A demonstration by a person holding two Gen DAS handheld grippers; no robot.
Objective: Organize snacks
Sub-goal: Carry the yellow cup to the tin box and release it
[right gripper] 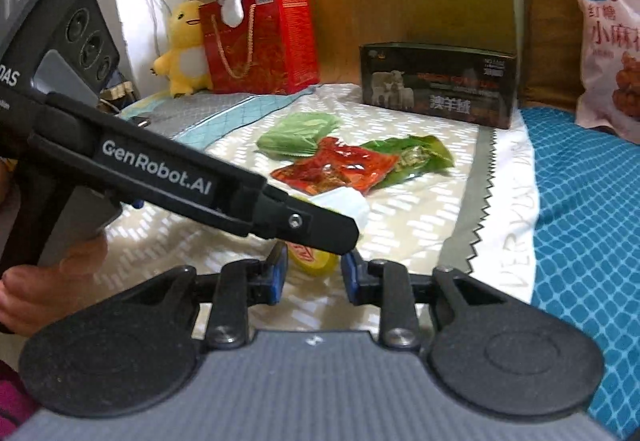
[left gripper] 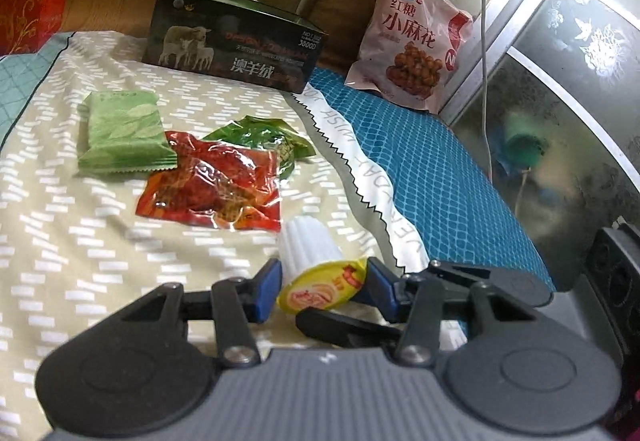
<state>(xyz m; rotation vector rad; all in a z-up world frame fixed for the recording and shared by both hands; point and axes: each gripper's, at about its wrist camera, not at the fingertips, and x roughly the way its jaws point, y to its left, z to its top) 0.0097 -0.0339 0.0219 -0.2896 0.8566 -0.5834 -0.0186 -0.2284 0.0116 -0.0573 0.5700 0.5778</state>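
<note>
both grippers meet at one jelly cup (left gripper: 320,281) (yellow lid): left gripper (left gripper: 322,287) seemingly clamping it, right gripper (right gripper: 314,273) part-open.

bed (left gripper: 100,241) | on it: green packet (left gripper: 120,133), red packet (left gripper: 212,185), black box (left gripper: 232,41)

Your left hand-held gripper (left gripper: 322,287) has a ribbed grey body, two round black discs, black linkage bars with silver screws, and blue pads on its fingertips (left gripper: 269,281). Your right hand-held gripper (right gripper: 314,277) matches it. Behind its left disc, white "GenRobot.AI" lettering marks the other unit's black side, and your bare fingers (right gripper: 48,281) show.
</note>
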